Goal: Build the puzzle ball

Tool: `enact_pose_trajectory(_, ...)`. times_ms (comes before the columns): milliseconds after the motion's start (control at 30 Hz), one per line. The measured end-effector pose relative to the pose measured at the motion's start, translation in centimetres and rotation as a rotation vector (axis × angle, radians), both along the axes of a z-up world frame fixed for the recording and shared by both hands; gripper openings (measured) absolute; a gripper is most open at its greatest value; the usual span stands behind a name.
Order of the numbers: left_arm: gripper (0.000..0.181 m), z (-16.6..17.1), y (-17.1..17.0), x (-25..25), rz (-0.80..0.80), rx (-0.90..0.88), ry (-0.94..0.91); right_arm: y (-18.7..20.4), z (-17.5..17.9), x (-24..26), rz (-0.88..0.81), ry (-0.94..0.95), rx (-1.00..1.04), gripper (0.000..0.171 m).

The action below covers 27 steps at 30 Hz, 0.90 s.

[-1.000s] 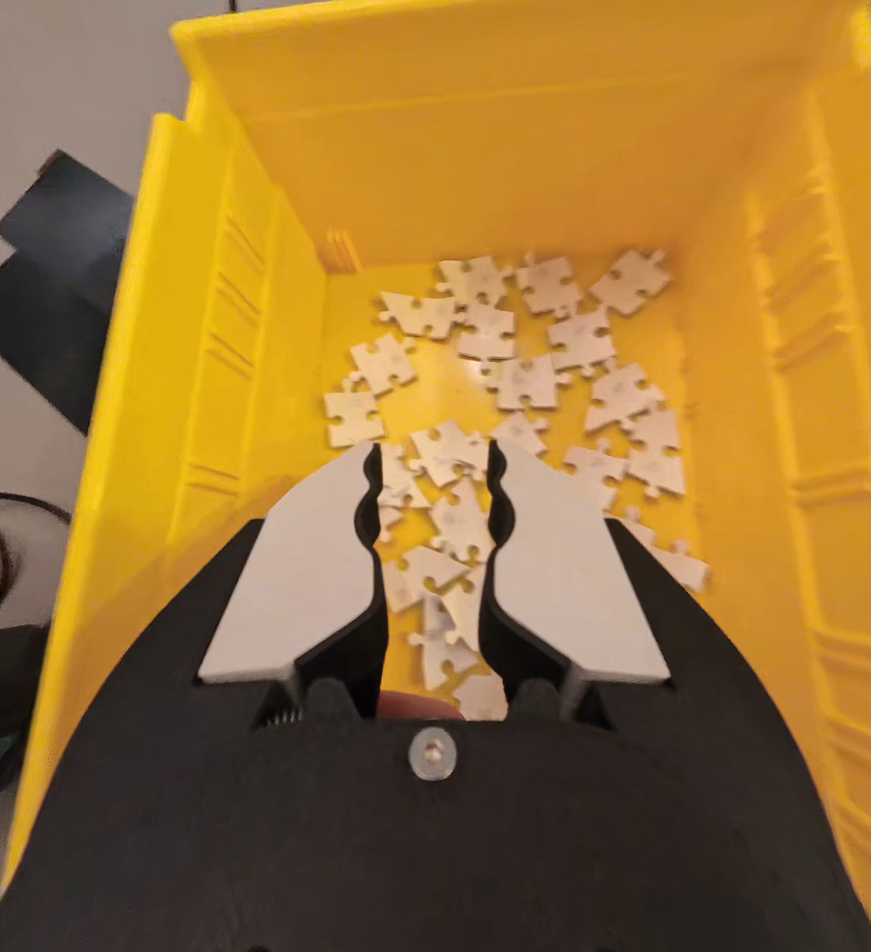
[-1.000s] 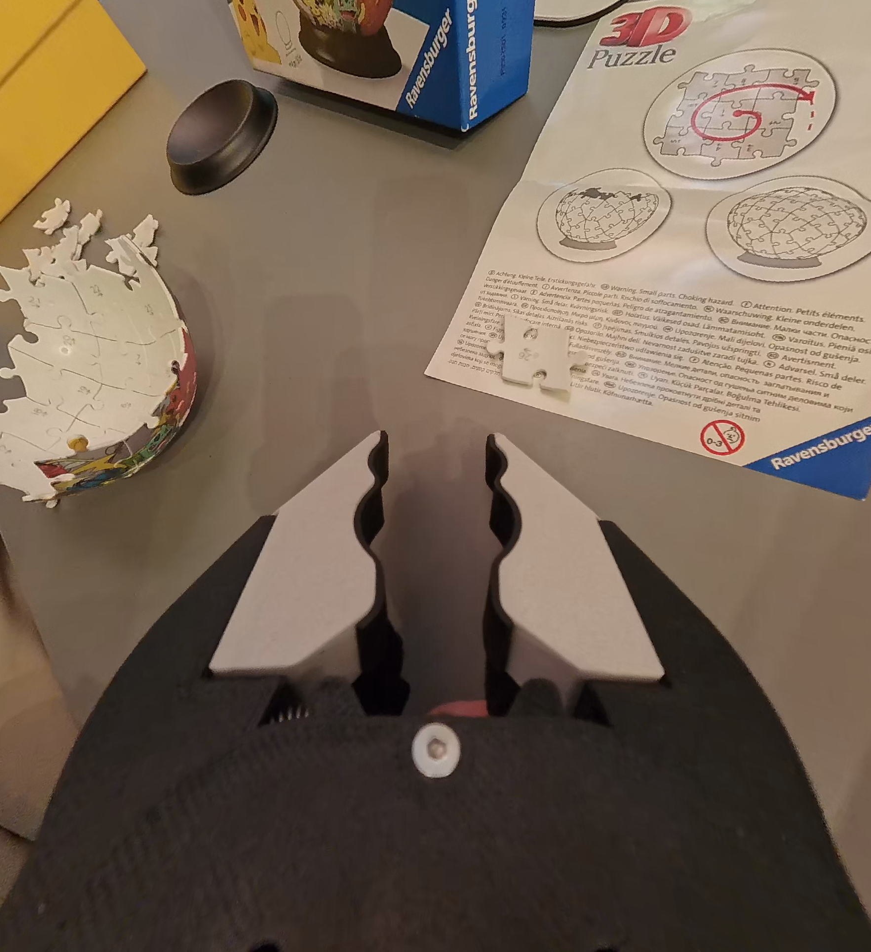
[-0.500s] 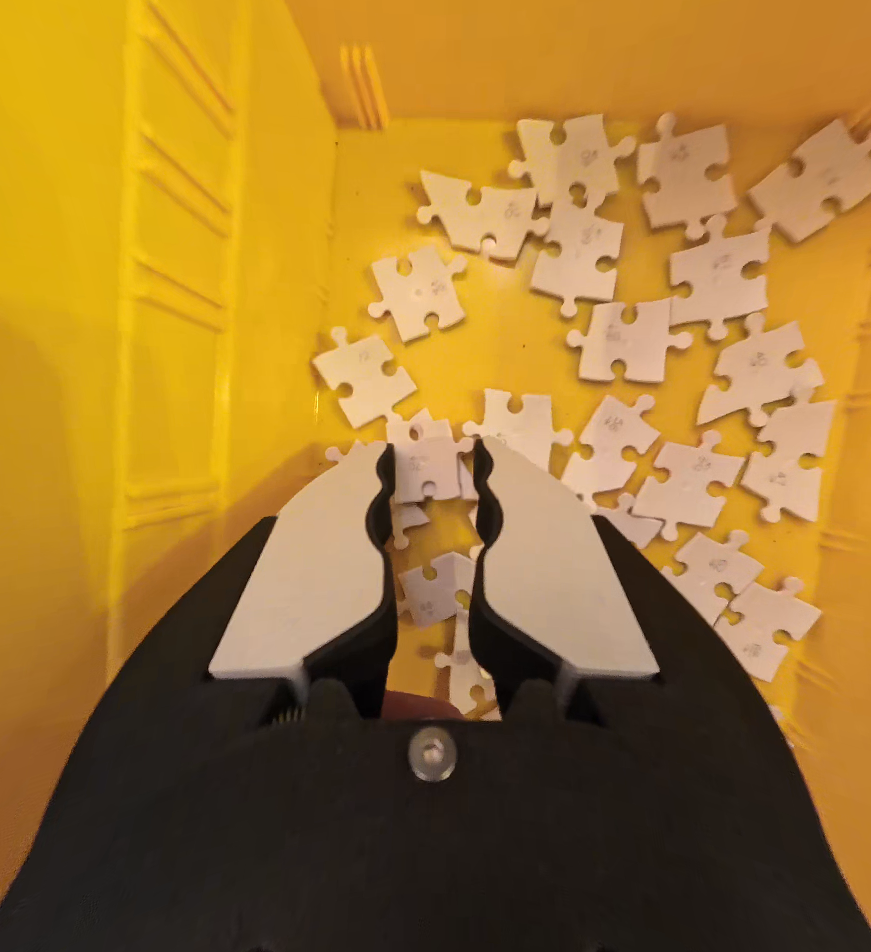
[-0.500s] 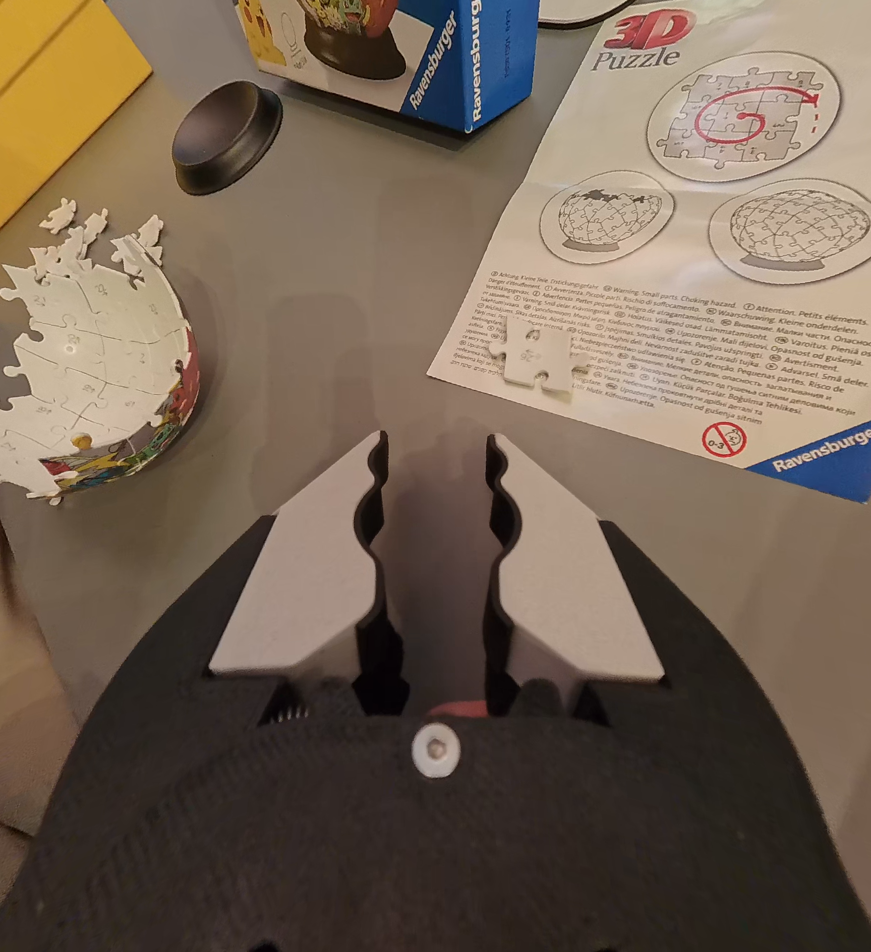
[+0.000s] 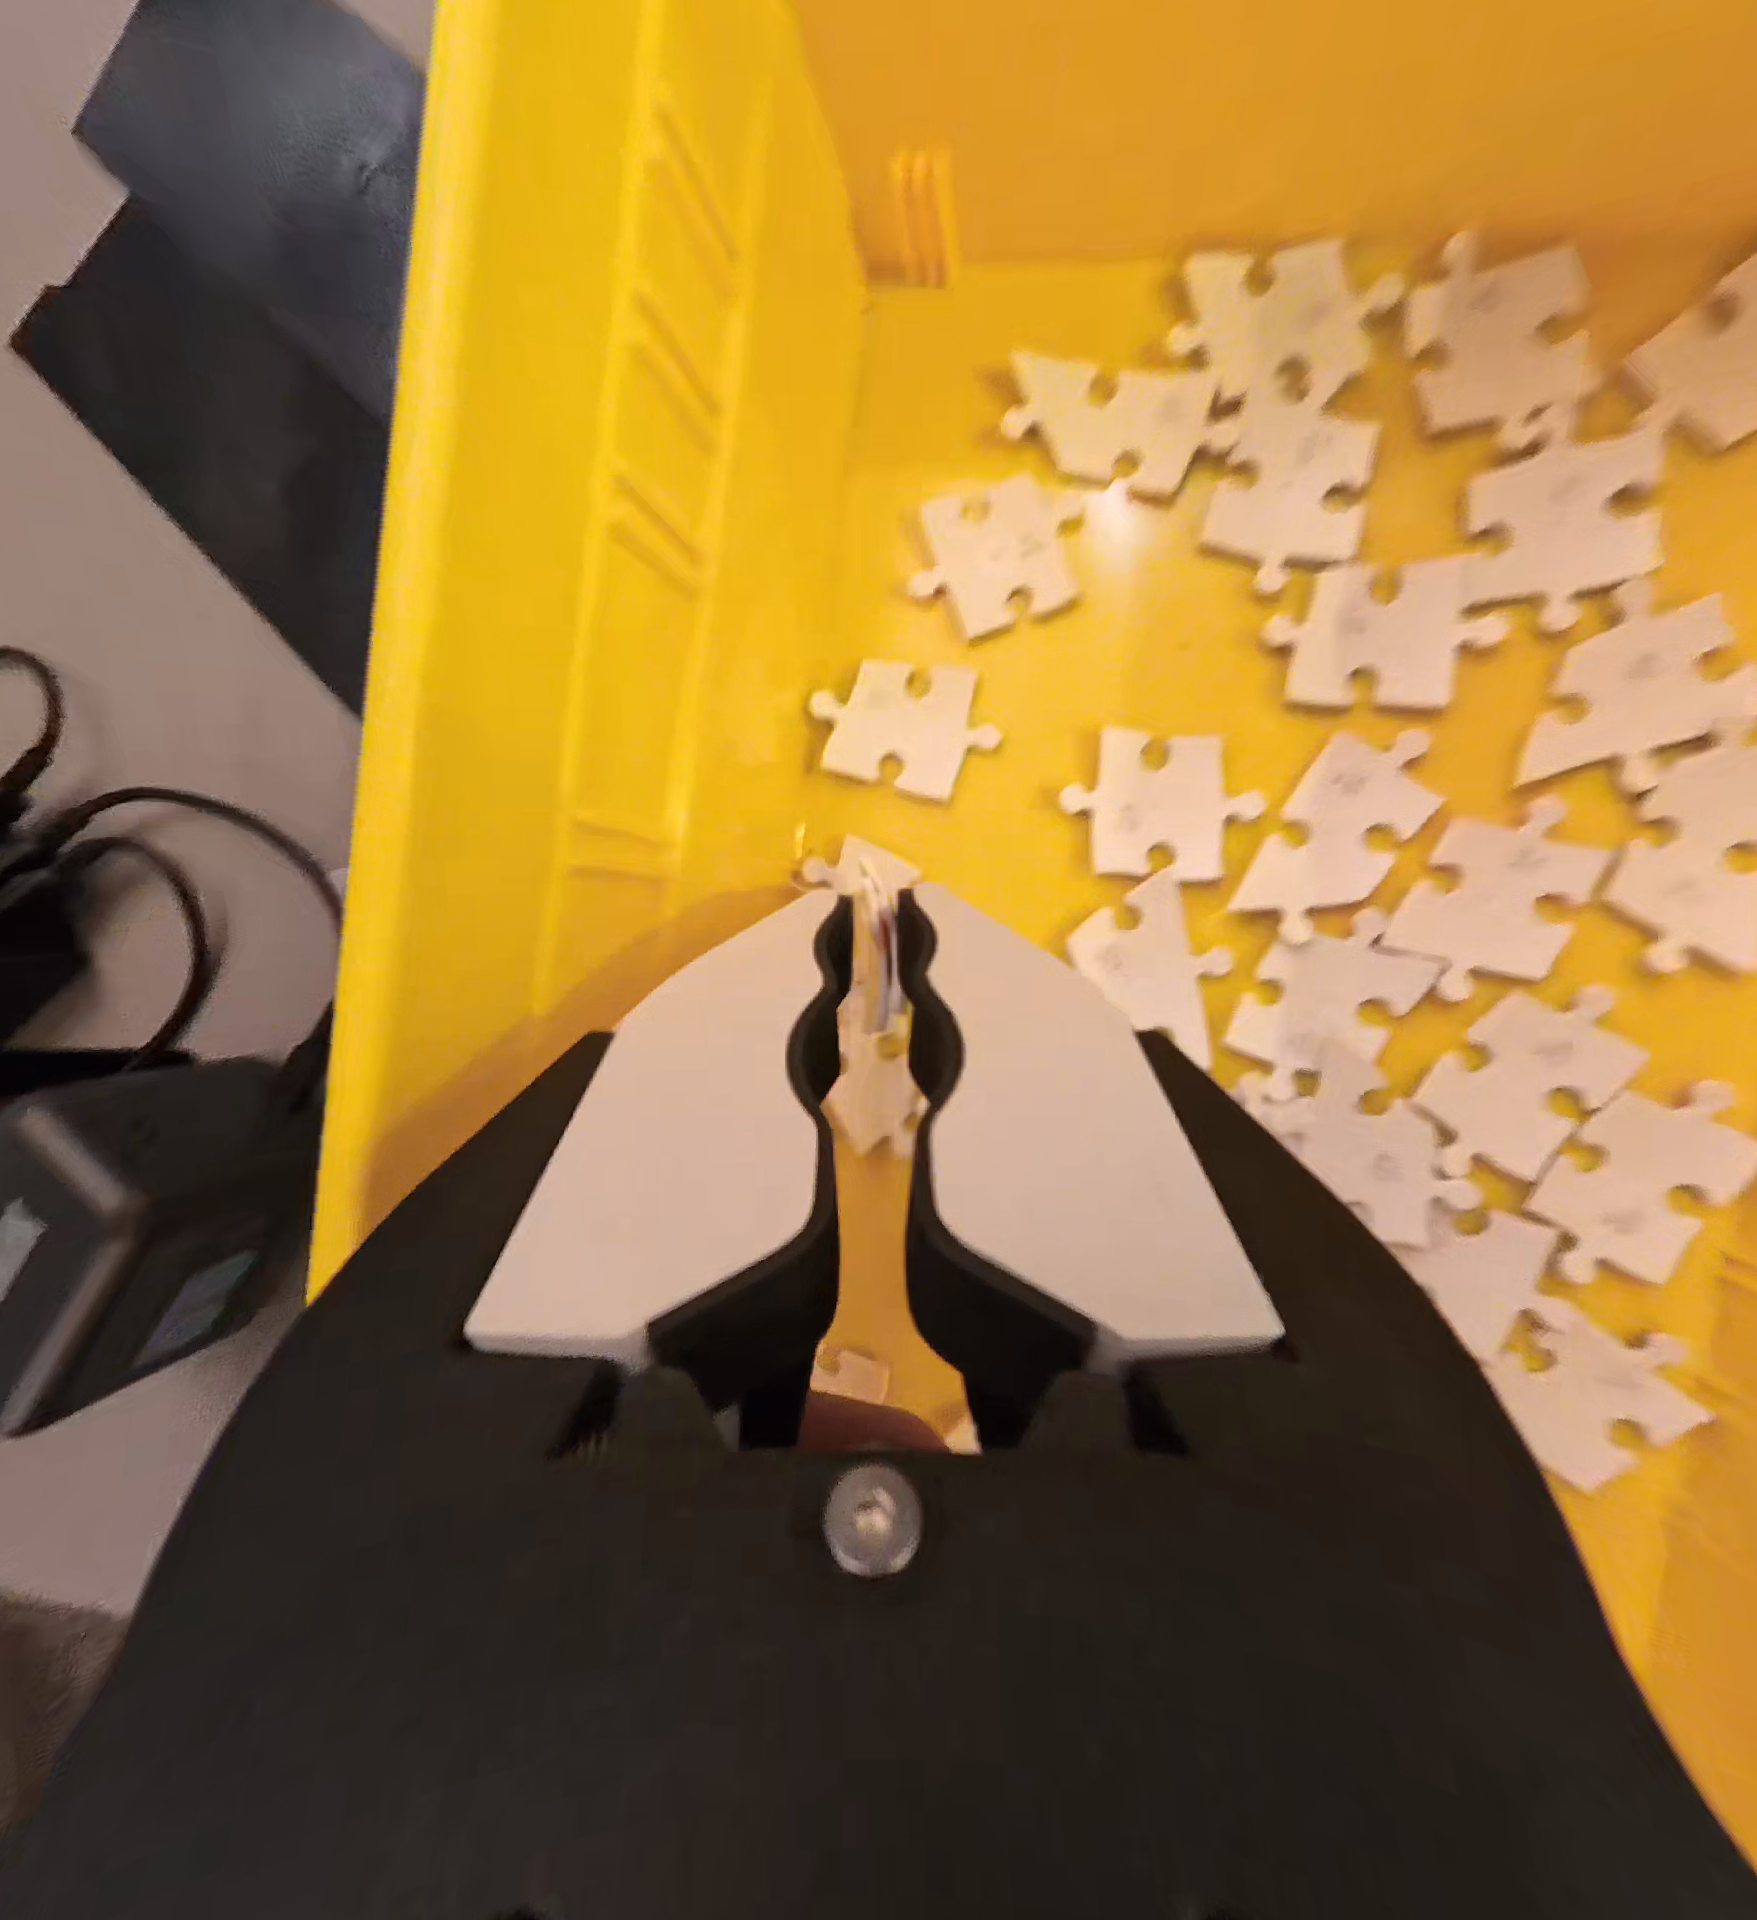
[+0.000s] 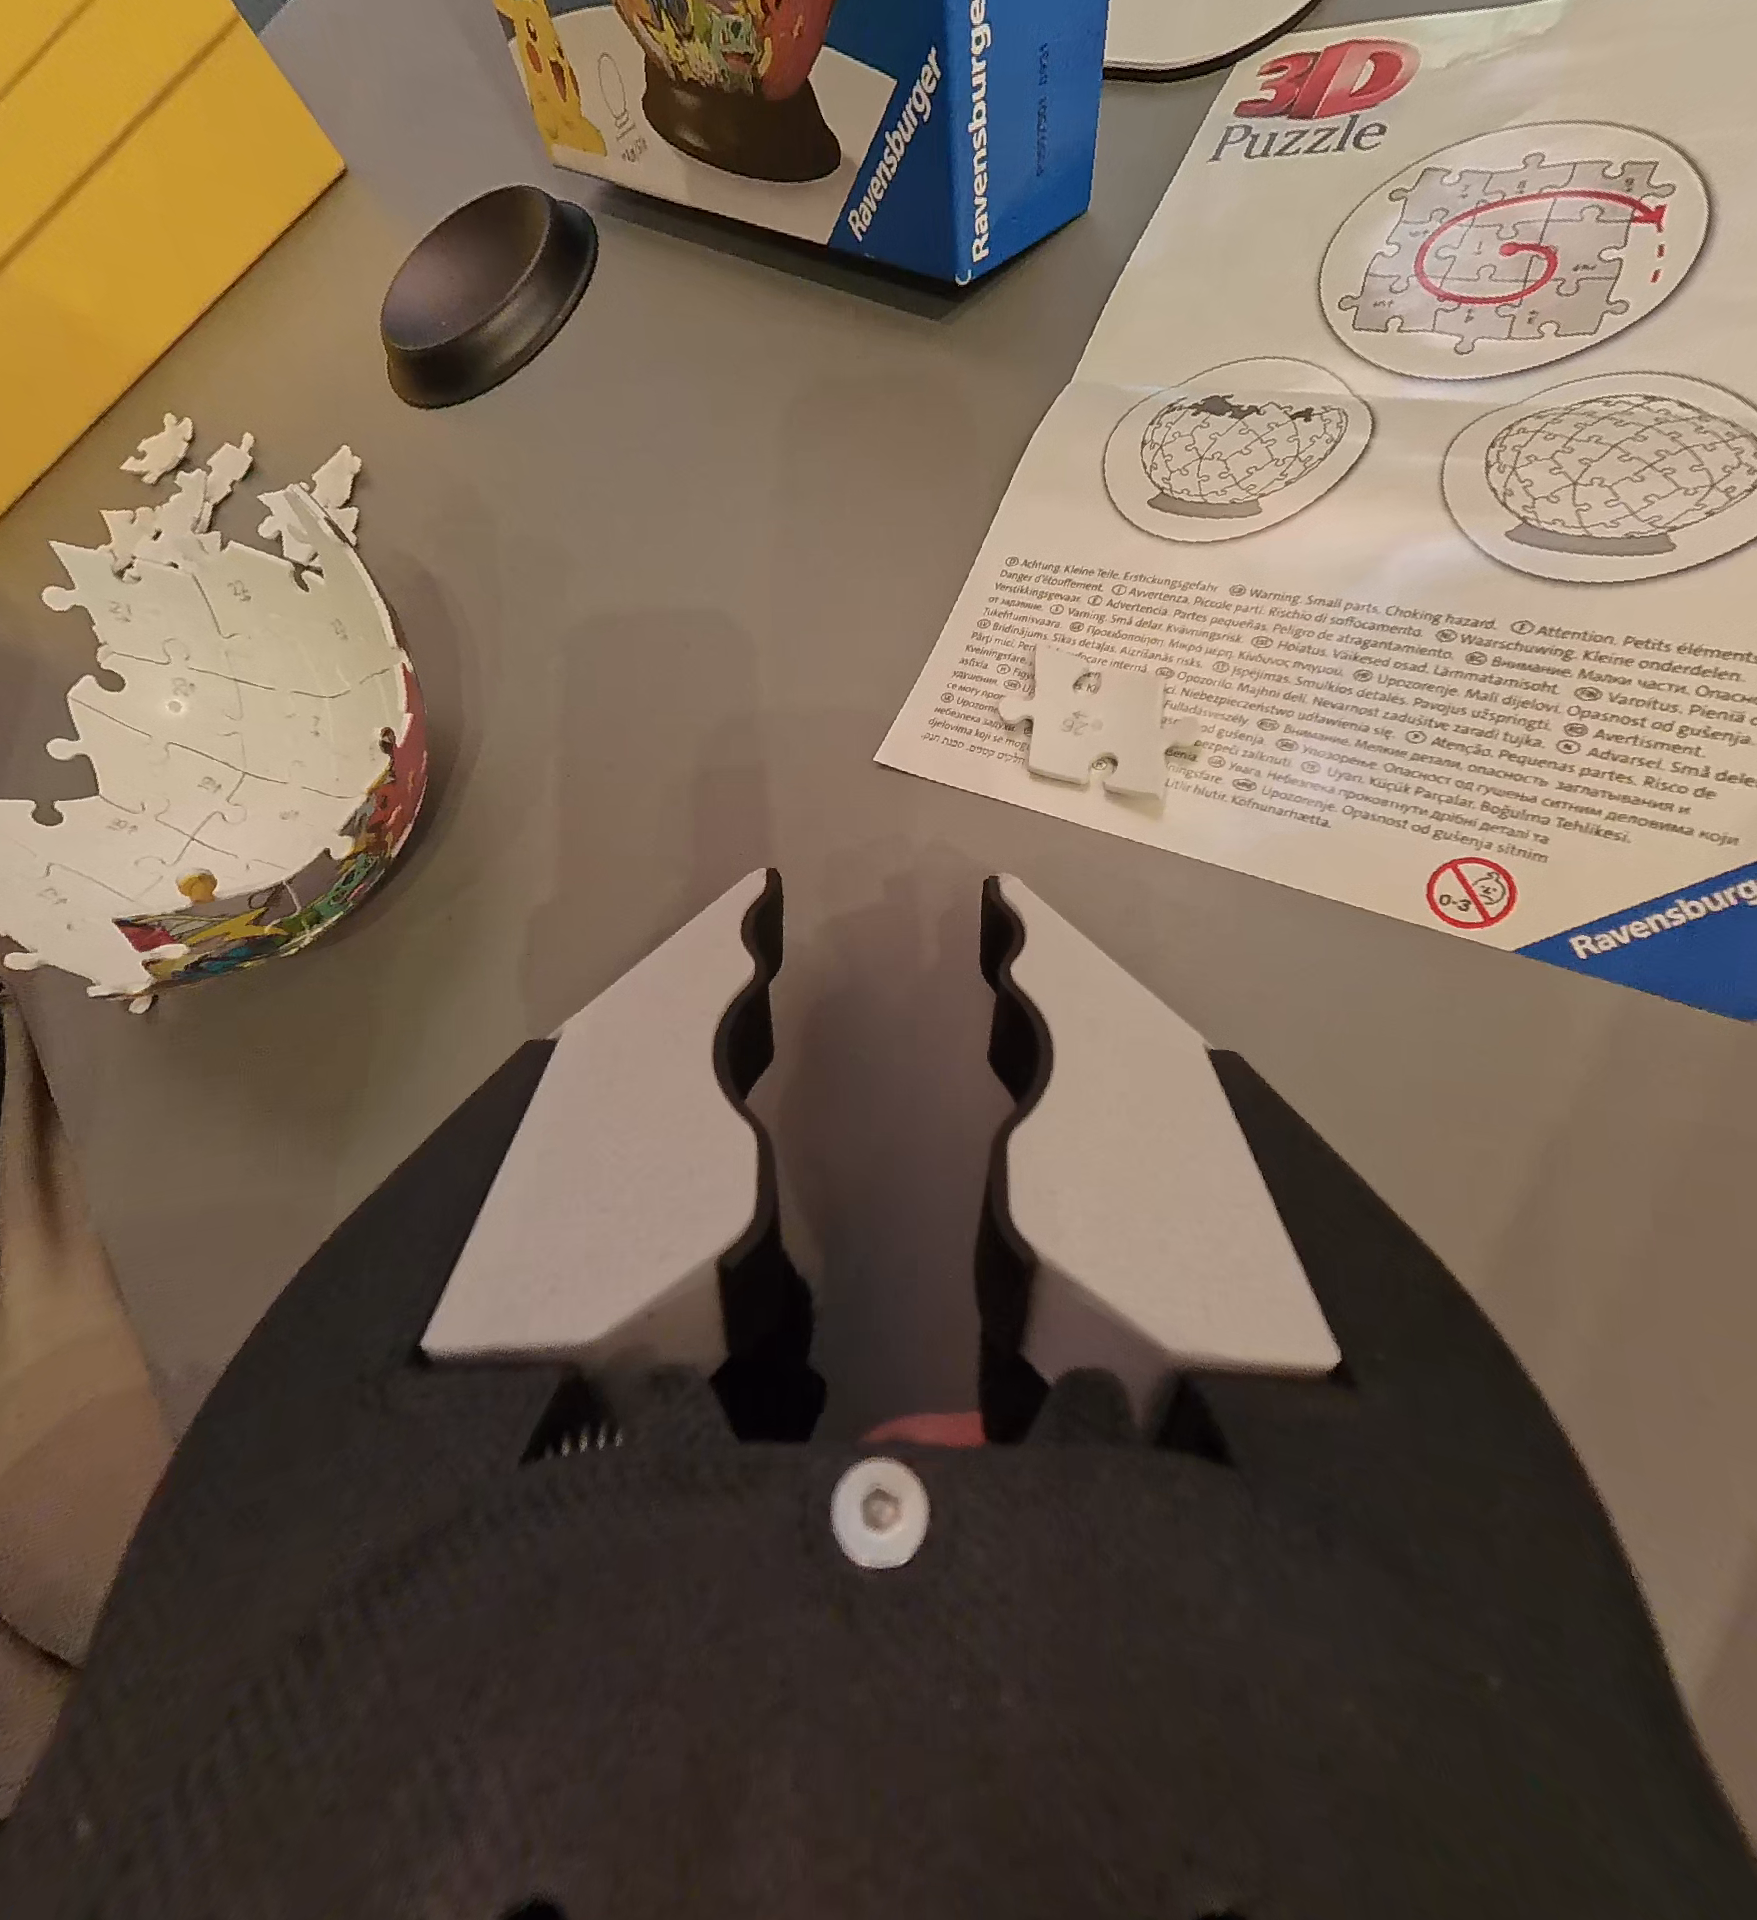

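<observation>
Grey tabletop (image 6: 749, 644) under my right cam; pale surface outside the yellow bin (image 5: 583, 623) on my left cam.

Left view, left to right from the bin: black power adapter (image 5: 53, 1278) with looped cables (image 5: 126, 831) sits outside the bin's left wall, dark flat sheet (image 5: 230, 260) beyond it. My left gripper (image 5: 872, 914) is over the bin's near-left floor, jaws nearly closed, pinching one puzzle piece (image 5: 869, 1018) held on edge between the pads; coloured print shows along its side. Loose white pieces (image 5: 1373, 727) lie face-down across the bin floor to the right of the gripper, some overlapping. View is motion-blurred.

Right view, left to right, referenced to the half-built puzzle ball (image 6: 219, 748): beige cloth (image 6: 12, 1299) at the frame's left edge below the ball. Ball lies at left, tipped so I see its white inner shell, with the coloured outside along its lower rim. Yellow bin corner is beyond it, top left. Black round stand (image 6: 484, 296) is beyond and right of the ball, apart from it. Blue puzzle box (image 6: 853, 114) farther right of the stand. My right gripper (image 6: 881, 894) is right of the ball and nearer the cam, jaws apart, nothing between them, over bare table. Instruction sheet (image 6: 1476, 499) is far right, with a single white piece (image 6: 1097, 732) lying on its lower-left corner.
</observation>
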<state>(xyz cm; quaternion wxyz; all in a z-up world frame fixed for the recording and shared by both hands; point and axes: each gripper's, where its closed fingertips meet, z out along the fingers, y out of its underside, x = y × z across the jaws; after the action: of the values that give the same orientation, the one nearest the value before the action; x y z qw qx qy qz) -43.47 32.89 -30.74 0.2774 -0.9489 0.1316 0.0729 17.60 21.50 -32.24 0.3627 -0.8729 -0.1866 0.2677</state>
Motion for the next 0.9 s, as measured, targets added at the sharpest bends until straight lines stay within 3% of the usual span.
enact_pose_trajectory(200, 0.012, -1.9, -1.0, -0.5, 0.008, -0.085, 0.048, -0.1, 0.1, 0.0, 0.002, 0.003, 0.004, 0.037)
enact_pose_trajectory(433, 0.005, -2.5, -1.3, -1.3, -0.008, -0.134, 0.126, -0.1, 0.1, -0.1, 0.006, 0.010, 0.003, 0.037)
enact_pose_trajectory(733, 0.005, -1.9, 1.7, 2.5, -0.141, -0.050, 0.148, -0.1, 0.2, -0.1, 0.010, 0.014, 0.004, 0.037)
enact_pose_trajectory(867, 0.034, -2.2, 2.4, 4.8, -0.194, -0.040, 0.057, -0.1, 0.2, -0.1, 0.009, 0.017, 0.006, 0.037)
enact_pose_trajectory(900, 0.030, -1.8, 2.3, 5.2, -0.203, -0.027, 0.017, -0.1, 0.2, -0.1, 0.009, 0.019, 0.006, 0.037)
